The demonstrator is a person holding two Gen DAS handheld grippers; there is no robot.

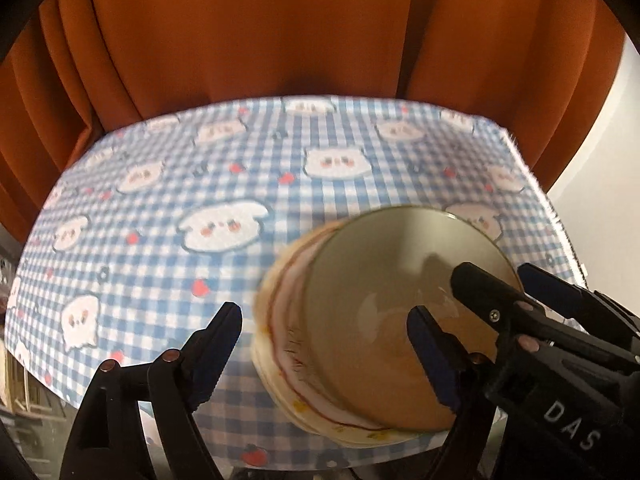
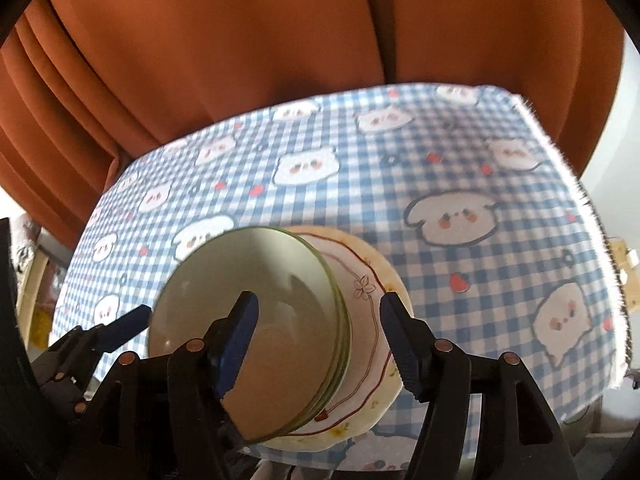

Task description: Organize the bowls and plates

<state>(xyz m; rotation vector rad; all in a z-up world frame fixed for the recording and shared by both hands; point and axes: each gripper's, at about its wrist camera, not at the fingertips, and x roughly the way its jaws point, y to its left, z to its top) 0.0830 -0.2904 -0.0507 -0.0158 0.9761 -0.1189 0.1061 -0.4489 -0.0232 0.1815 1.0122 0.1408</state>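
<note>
Stack: nested green-rimmed bowls [image 2: 256, 332] sit on a white plate with a dark red scalloped line [image 2: 364, 320], itself on a cream plate with small yellow flowers [image 2: 340, 436]. Widest piece at the bottom, which judged from the order keeps the pile stable.
Location: near edge of the table, about 6 o'clock on the blue gingham tablecloth [image 2: 460, 184] printed with cartoon animals; rest of the cloth is bare.
Left gripper [image 1: 326, 340]: jaws spread wide; one finger at 9 o'clock of the stack over the cloth, the other over the top bowl's interior. No pad presses on the rim; nothing held.
Right gripper [image 2: 320, 332]: jaws apart, straddling the bowl rim at 3 o'clock; one finger over the bowl interior, the other outside beside the plates. No visible clamping.
Top bowl [image 1: 404, 292]: empty, upright, blurred in the left wrist view.
Task status: stacking appears complete; both tools flank the pile, apparently released.
Backdrop: orange curtain [image 1: 248, 32] behind the far table edge.
</note>
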